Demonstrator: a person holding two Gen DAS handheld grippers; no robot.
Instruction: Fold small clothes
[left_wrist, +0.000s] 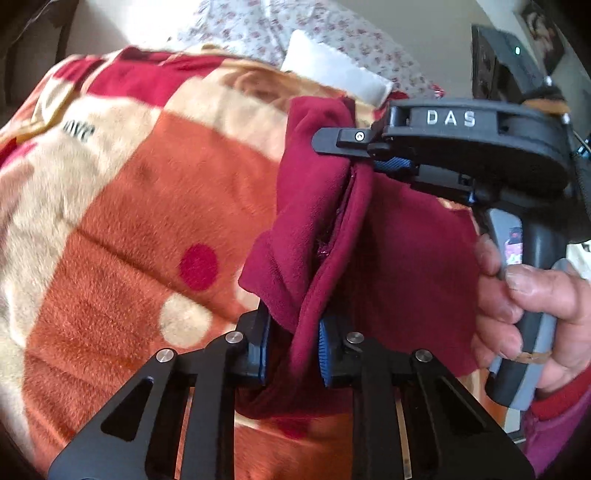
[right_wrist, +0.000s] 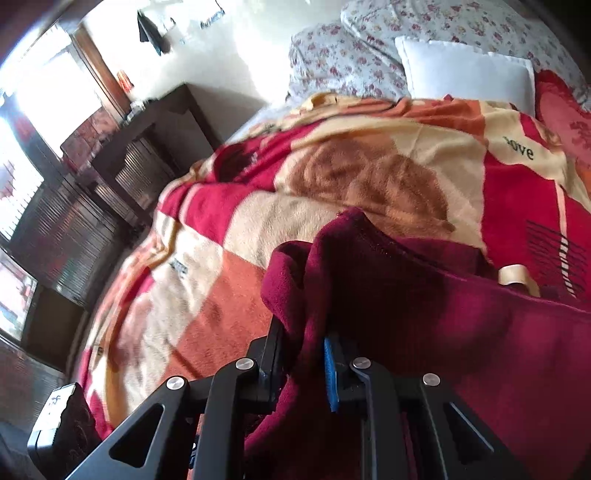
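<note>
A small dark red fleece garment (left_wrist: 306, 221) hangs above the patterned blanket, stretched between both grippers. My left gripper (left_wrist: 293, 332) is shut on its lower edge, the cloth pinched between the blue pads. In the left wrist view my right gripper (left_wrist: 354, 157), held by a hand (left_wrist: 532, 295), comes in from the right and clamps the garment's upper edge. In the right wrist view the same garment (right_wrist: 424, 295) bunches between the right gripper's (right_wrist: 304, 354) jaws and spreads off to the right.
An orange, red and cream fleece blanket (left_wrist: 147, 221) covers the bed. A white pillow (right_wrist: 469, 74) and floral bedding (right_wrist: 351, 55) lie at the head. Dark wooden furniture (right_wrist: 110, 184) and a bright window stand beside the bed at the left.
</note>
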